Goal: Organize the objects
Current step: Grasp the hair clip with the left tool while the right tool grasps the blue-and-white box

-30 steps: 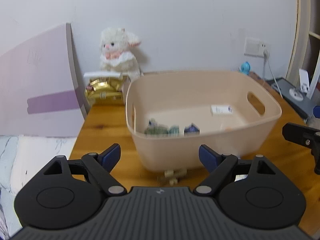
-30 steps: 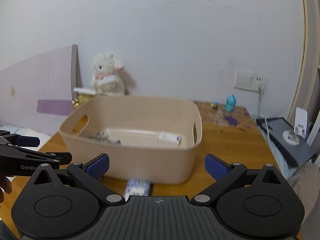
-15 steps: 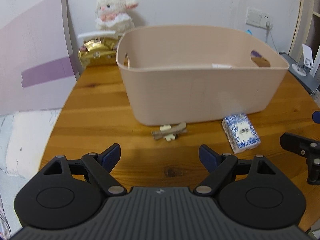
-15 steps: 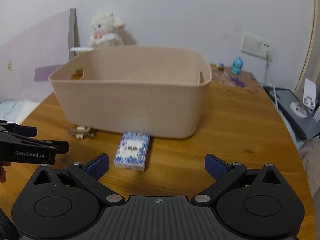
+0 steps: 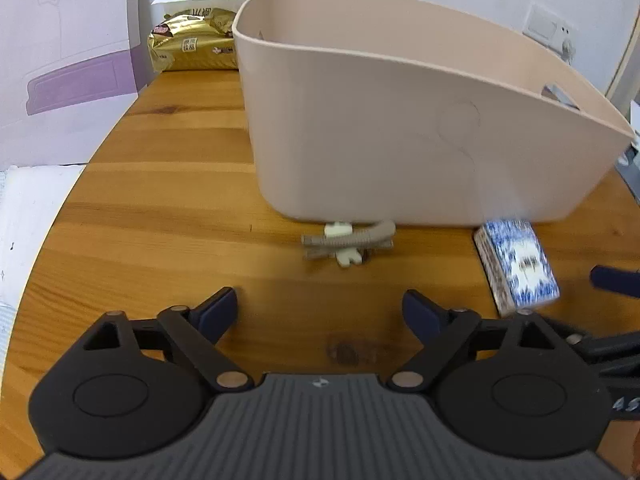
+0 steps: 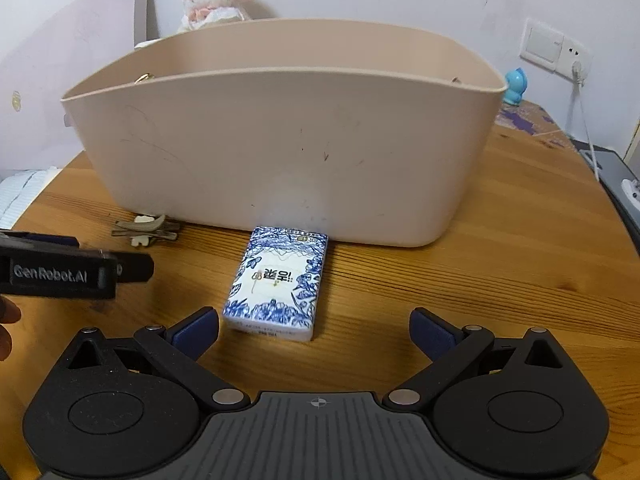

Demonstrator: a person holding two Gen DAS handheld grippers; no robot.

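Here, both spread: left hand-held gripper, labelled "GenRobot.AI", and right hand-held gripper behind blue-white pack.

Matt plastic bin; grained wooden table; glossy foil bag

Front barrier: the beige plastic tub spans the table ahead of both grippers; its near wall blocks forward travel at table level.
Left gripper lane: bare wooden table between the wide-set fingers; the small clip bundle lies ahead against the tub base.
Right gripper lane: the blue-and-white tissue pack lies just ahead, its far end at the tub wall.
Left flank: gold snack bag and lilac board.
Right flank: open table beside the tub.
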